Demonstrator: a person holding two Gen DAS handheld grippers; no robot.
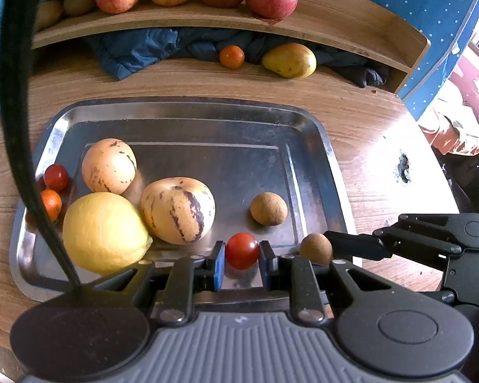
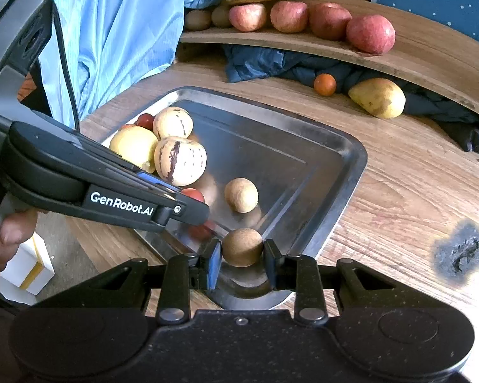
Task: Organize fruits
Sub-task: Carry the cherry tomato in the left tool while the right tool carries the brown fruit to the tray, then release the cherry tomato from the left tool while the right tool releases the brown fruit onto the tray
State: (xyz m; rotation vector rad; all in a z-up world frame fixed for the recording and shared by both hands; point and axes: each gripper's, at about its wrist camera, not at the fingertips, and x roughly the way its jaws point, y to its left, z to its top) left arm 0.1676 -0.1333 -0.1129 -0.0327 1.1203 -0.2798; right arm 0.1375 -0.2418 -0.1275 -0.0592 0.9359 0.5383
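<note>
A steel tray (image 1: 188,111) (image 2: 351,159) lies on the wooden table. In it are two striped pepino melons (image 1: 177,209) (image 1: 108,166), a lemon (image 1: 103,231), a brown round fruit (image 1: 268,208) (image 2: 241,195) and small tomatoes (image 1: 56,177) at the left edge. My left gripper (image 1: 242,257) is shut on a red cherry tomato (image 1: 242,250) over the tray's near edge. My right gripper (image 2: 242,257) is shut on a second brown round fruit (image 2: 242,246) (image 1: 316,249) at the tray's near corner.
A wooden shelf (image 1: 335,25) at the back holds several red apples (image 1: 271,0) (image 2: 370,33). Under it lie a yellow mango (image 1: 289,60) (image 2: 378,97), a small orange tomato (image 1: 231,56) (image 2: 325,84) and dark blue cloth (image 1: 137,51). A dark burn mark (image 2: 461,253) scars the table at the right.
</note>
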